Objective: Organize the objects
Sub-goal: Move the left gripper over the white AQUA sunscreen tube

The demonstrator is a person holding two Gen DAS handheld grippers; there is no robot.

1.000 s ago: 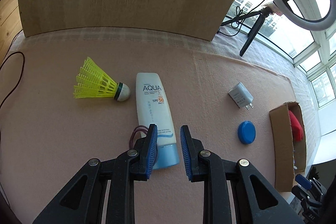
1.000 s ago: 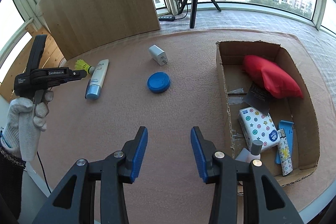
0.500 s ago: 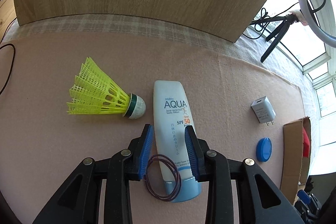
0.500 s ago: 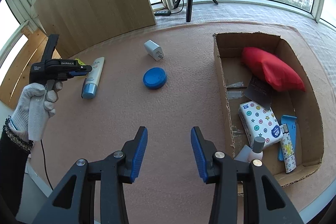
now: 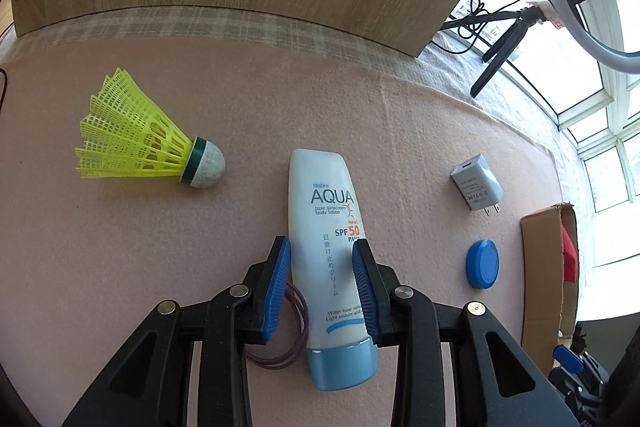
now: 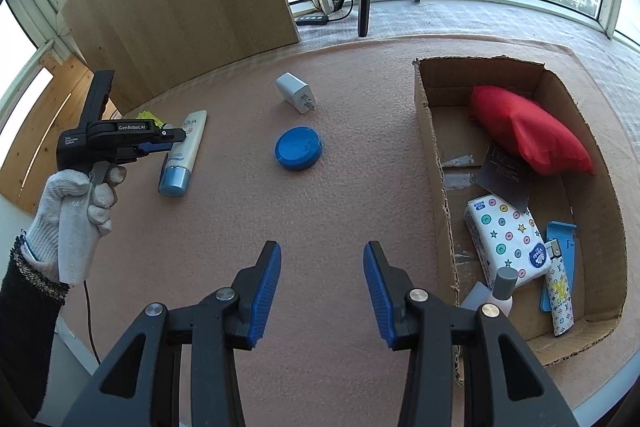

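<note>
Since a second before, the left gripper had dropped closer to the pink mat and come to straddle the sunscreen tube, which had earlier lain ahead of its tips. Its blue pads stood on either side of the tube's lower body, the right pad at the tube's edge and the left just beside it, but a firm squeeze could not be told; the jaws were parted, not clamped. The tube lay flat on the mat, cap toward the camera, with a thin purple hair tie beside the cap. A yellow shuttlecock lay to the tube's left, apart from it, while a white charger plug and a blue round lid sat to its right. From the right wrist view, the right gripper hung unclenched and empty over bare mat, with the cardboard box to its right holding a red pouch and a tissue pack. A white-gloved hand held the left tool.
</note>
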